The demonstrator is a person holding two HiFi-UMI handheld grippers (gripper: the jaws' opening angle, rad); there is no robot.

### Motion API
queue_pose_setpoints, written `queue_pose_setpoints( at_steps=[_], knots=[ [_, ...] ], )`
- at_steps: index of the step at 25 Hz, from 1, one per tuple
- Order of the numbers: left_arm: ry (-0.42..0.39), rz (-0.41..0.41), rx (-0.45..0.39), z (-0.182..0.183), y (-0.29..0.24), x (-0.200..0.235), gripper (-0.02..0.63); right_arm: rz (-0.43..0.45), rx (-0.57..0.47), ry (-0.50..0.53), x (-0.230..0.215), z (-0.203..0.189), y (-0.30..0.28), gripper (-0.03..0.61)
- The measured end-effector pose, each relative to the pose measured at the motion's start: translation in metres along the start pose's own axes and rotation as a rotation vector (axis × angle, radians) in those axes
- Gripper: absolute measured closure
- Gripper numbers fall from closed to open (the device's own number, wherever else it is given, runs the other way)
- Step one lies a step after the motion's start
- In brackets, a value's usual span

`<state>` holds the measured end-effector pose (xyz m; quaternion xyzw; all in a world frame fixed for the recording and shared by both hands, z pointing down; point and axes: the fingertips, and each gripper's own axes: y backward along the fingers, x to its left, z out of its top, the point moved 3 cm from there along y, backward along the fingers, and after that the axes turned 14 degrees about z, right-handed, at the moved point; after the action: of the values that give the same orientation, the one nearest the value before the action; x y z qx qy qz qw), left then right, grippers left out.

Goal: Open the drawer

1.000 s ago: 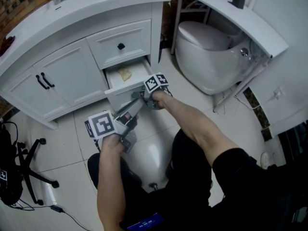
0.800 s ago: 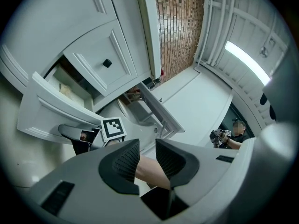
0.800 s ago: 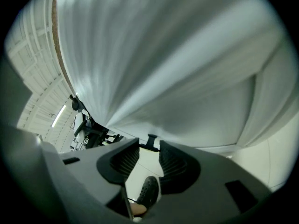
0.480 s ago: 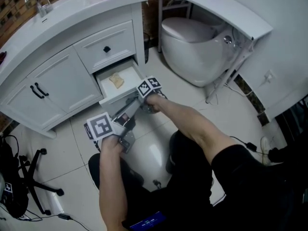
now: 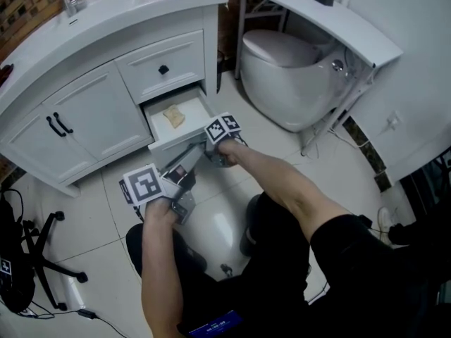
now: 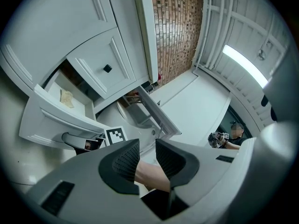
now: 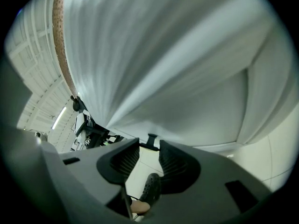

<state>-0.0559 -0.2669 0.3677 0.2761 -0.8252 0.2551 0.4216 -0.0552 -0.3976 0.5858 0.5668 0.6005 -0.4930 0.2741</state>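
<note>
The white vanity's lower drawer (image 5: 163, 138) stands pulled out, with a yellowish sponge (image 5: 173, 116) lying inside. My right gripper (image 5: 205, 149), under its marker cube, is at the drawer front. In the right gripper view its jaws (image 7: 148, 150) stand narrow at the small black drawer knob (image 7: 151, 141), which sits at their tips. My left gripper (image 5: 189, 162) hovers over the floor just in front of the drawer. Its jaws (image 6: 147, 155) are apart, with only my forearm seen behind them. The upper drawer (image 5: 159, 64) is closed.
A toilet (image 5: 292, 69) stands to the right of the vanity under a white shelf (image 5: 338, 20). Cabinet doors with black handles (image 5: 56, 124) lie left of the drawers. An office chair base (image 5: 49, 259) is on the tiled floor at the left.
The right gripper drew back a little with the lower drawer, showing slightly more of its inside. The left gripper stayed where it was. The head view shifted.
</note>
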Motion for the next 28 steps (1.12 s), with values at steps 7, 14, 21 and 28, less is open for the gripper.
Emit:
queue_pose_setpoints(
  at_steps=[7,14,21,28],
  knots=[
    [0.029,0.011,0.008,-0.005,-0.002,0.004,0.508,-0.009,0.005,-0.002,0.0,-0.001,0.0,0.433],
    [0.0,0.012,0.002,-0.004,0.0,0.002,0.508,-0.029,0.025,-0.029,0.001,-0.006,0.011,0.423],
    [-0.06,-0.011,-0.005,0.0,0.004,-0.01,0.508,0.075,0.028,-0.047,0.042,-0.013,0.025,0.426],
    [-0.053,-0.014,-0.014,-0.001,0.015,-0.015,0.507,0.333,-0.16,0.007,0.126,0.006,0.046,0.437]
  ],
)
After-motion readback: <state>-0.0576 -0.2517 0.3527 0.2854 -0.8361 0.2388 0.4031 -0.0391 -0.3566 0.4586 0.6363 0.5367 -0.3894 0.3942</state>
